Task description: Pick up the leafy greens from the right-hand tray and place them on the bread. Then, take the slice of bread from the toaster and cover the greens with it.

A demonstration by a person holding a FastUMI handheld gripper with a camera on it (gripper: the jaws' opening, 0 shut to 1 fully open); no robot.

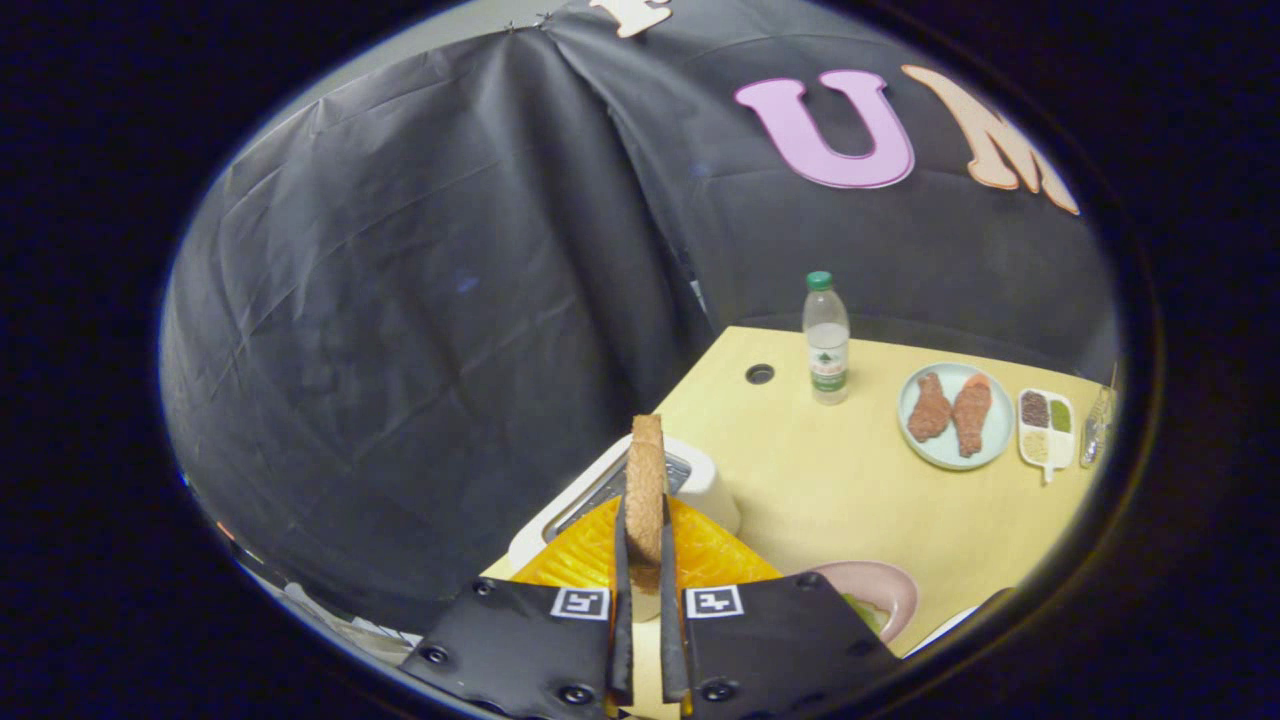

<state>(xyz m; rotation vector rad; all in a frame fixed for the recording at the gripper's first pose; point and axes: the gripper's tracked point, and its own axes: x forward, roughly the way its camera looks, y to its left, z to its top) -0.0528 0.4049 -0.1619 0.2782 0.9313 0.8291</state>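
Between the fingers of the gripper [646, 600] stands the slice of bread [646, 490], edge-on and upright, both fingers nearly closed and pressing its faces, above the toaster [700, 480]. Right of the fingers, a pink plate [895, 585] shows something green. Pinched so low, the tall slice could pivot or slip if tilted quickly towards that plate.
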